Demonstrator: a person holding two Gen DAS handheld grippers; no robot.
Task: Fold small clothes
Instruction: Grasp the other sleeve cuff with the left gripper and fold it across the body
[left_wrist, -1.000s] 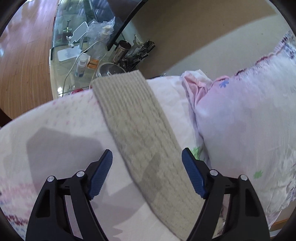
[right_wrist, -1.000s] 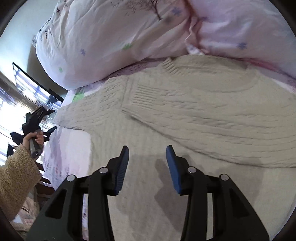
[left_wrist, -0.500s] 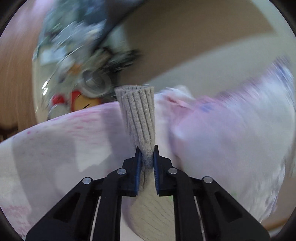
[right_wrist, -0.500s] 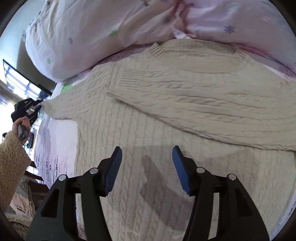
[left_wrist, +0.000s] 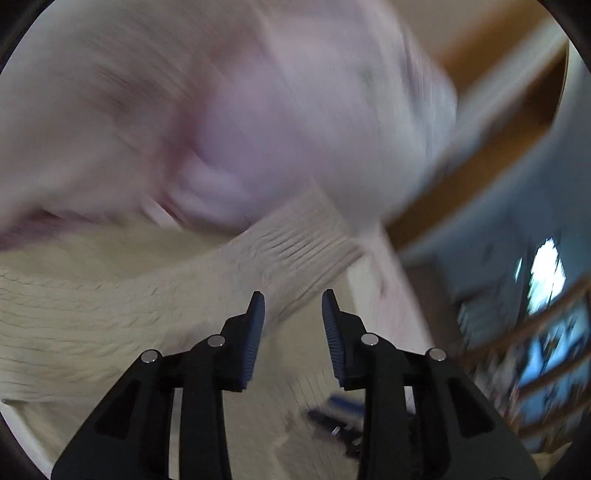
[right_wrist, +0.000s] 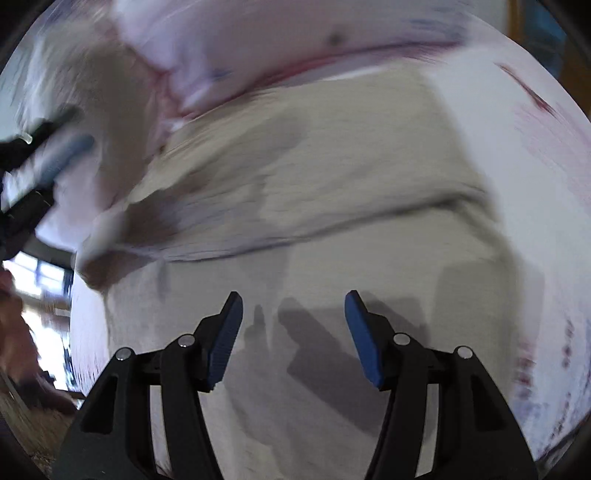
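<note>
A cream cable-knit sweater lies on a white and pink bedsheet. In the left wrist view its sleeve lies folded across the body, ribbed cuff just ahead of my left gripper, which is open and empty above it. My right gripper is open and empty over the sweater's lower body. The other sleeve lies folded across the chest in the right wrist view. Both views are blurred by motion.
A pink-white floral duvet is bunched at the head of the bed behind the sweater. The bed edge drops off to the right of the left gripper, with a wooden frame beyond. The left gripper shows at the left.
The left gripper shut on the sleeve cuff, swung it over onto the sweater body and has opened, letting it go. The right gripper opened wider and moved down over the lower body.
</note>
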